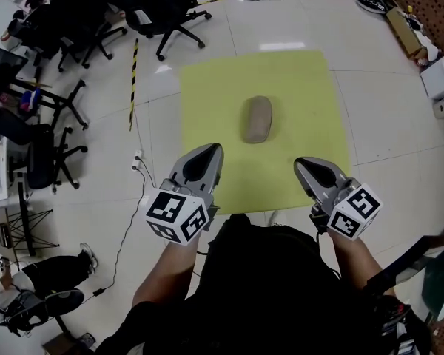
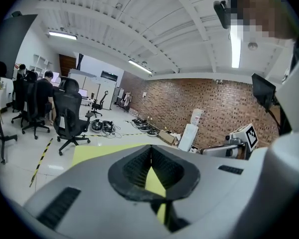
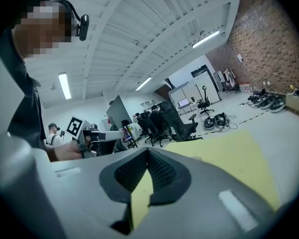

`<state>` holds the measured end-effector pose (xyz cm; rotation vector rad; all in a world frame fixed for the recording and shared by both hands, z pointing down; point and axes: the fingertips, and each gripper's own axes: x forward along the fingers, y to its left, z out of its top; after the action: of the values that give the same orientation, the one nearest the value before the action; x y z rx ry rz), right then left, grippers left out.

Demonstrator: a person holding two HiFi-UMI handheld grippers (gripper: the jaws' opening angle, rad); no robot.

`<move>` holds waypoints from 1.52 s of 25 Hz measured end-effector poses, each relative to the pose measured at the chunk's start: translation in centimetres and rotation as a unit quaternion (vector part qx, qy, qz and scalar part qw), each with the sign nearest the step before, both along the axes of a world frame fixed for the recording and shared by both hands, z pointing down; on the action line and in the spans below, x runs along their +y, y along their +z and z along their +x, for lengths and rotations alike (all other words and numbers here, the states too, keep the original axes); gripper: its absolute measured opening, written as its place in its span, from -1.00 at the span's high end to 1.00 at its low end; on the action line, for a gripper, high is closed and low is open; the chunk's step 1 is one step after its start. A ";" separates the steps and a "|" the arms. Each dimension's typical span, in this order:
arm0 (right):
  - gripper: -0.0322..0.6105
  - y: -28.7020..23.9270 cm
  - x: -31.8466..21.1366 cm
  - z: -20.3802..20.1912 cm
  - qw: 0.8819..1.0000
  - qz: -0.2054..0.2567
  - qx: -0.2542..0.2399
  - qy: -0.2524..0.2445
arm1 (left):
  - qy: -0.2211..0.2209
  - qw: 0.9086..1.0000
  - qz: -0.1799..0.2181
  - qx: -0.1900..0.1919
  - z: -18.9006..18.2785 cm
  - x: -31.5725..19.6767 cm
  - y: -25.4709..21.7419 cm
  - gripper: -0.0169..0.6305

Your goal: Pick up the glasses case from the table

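My left gripper (image 1: 207, 152) and right gripper (image 1: 305, 166) are both closed and empty. The glasses case (image 1: 257, 119) looks light, rigid and smooth, so I'd pinch it across its narrow middle.

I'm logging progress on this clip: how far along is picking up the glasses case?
Done: nothing yet. The glasses case lies untouched on the yellow table. In hand: nothing. The left gripper and right gripper are both shut and empty, held short of the case on either side. Left to do: reach the case, open a gripper, close on it and lift.
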<state>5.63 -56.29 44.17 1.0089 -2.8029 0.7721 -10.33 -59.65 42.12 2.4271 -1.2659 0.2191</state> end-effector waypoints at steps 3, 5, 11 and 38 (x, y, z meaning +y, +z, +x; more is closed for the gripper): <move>0.89 0.3 -0.9 -1.2 1.000 -0.005 0.008 0.010 | 0.010 1.000 0.001 -0.007 -1.1 -0.9 0.7 0.92; 0.89 0.4 -1.5 -1.8 1.000 -0.008 0.015 0.018 | 0.019 1.000 -0.004 -0.009 -1.6 -1.5 1.4 0.92; 0.89 0.8 -3.4 -3.3 0.998 -0.012 0.048 0.049 | 0.058 0.997 -0.042 -0.001 -2.6 -3.1 4.6 0.80; 0.89 8.3 -9.6 3.0 0.996 -0.078 0.029 0.026 | 0.022 0.971 -0.229 -0.061 8.4 -11.6 22.7 -0.33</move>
<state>8.62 -65.86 52.43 1.0622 -2.6292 0.9364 -1.97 -71.23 64.82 2.0680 -1.0669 0.6101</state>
